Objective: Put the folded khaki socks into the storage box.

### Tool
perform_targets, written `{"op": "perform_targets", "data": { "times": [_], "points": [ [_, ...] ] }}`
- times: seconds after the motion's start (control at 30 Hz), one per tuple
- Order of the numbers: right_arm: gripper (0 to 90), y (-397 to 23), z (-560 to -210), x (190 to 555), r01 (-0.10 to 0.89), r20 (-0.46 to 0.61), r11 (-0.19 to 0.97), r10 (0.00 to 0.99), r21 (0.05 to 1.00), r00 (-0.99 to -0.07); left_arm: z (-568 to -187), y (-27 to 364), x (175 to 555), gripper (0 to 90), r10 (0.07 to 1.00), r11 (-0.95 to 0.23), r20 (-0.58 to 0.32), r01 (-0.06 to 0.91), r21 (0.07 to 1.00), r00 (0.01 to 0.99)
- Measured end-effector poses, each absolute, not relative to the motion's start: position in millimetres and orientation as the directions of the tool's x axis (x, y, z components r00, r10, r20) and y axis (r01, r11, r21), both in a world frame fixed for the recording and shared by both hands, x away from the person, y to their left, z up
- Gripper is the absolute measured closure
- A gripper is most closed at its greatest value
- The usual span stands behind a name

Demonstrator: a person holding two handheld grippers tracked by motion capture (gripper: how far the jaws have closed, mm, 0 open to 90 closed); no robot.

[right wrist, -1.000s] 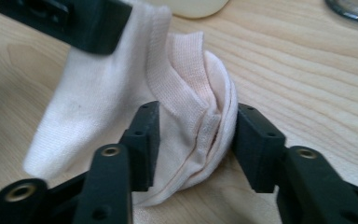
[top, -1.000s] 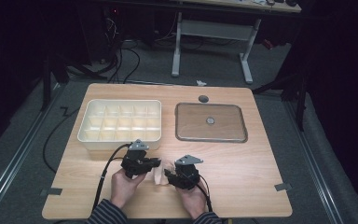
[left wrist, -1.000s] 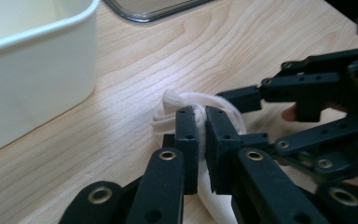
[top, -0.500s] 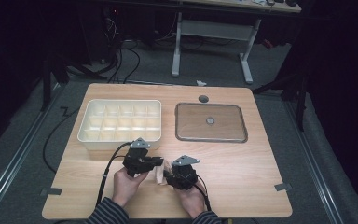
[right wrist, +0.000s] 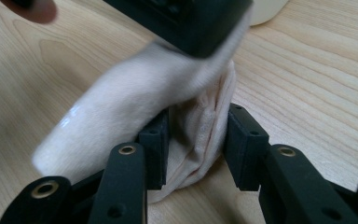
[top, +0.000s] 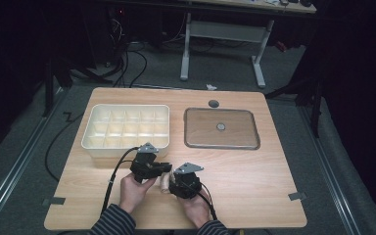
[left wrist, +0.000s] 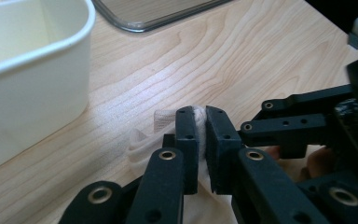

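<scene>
A cream sock [top: 163, 182] lies bunched on the wooden table [top: 254, 181] near its front edge, between both hands. My left gripper [top: 168, 168] comes in from the left and is shut on one end of the sock [left wrist: 142, 144], with its pads [left wrist: 187, 126] pinching a thin fold. My right gripper [top: 175, 185] meets it from the right. Its jaws have just been closing, and the gathered sock [right wrist: 135, 102] now sits between them, pressed by both pads [right wrist: 154, 140]. The left gripper [right wrist: 186, 23] looms close above in the right gripper view.
A white compartment box [top: 126, 126] stands just behind the left gripper, its wall [left wrist: 28, 70] close by. A clear flat lid [top: 221, 128] lies at the back right. A small dark disc [top: 213, 104] sits near the far edge. Bare wood extends to the right.
</scene>
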State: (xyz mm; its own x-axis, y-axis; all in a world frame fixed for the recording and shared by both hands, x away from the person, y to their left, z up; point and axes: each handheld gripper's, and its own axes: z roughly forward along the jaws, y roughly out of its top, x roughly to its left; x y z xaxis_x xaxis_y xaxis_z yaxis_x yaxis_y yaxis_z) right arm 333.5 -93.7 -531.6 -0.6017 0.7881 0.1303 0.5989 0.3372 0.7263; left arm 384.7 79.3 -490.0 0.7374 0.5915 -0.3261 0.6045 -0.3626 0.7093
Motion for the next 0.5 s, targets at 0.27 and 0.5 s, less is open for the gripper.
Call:
{"op": "perform_targets", "data": {
  "times": [0.27,0.5],
  "points": [
    [57.0,-104,-525,329,0.592,0.121,0.329,0.796,0.735,-0.593,-498,73,386,84.1,0.617,-0.4,-0.274,0.594,0.697,0.737],
    [63.3,-123,-508,308,0.54,0.111,0.325,0.773,0.776,-0.624,-502,69,386,83.9,0.629,-0.419,-0.246,0.588,0.692,0.738]
  ]
}}
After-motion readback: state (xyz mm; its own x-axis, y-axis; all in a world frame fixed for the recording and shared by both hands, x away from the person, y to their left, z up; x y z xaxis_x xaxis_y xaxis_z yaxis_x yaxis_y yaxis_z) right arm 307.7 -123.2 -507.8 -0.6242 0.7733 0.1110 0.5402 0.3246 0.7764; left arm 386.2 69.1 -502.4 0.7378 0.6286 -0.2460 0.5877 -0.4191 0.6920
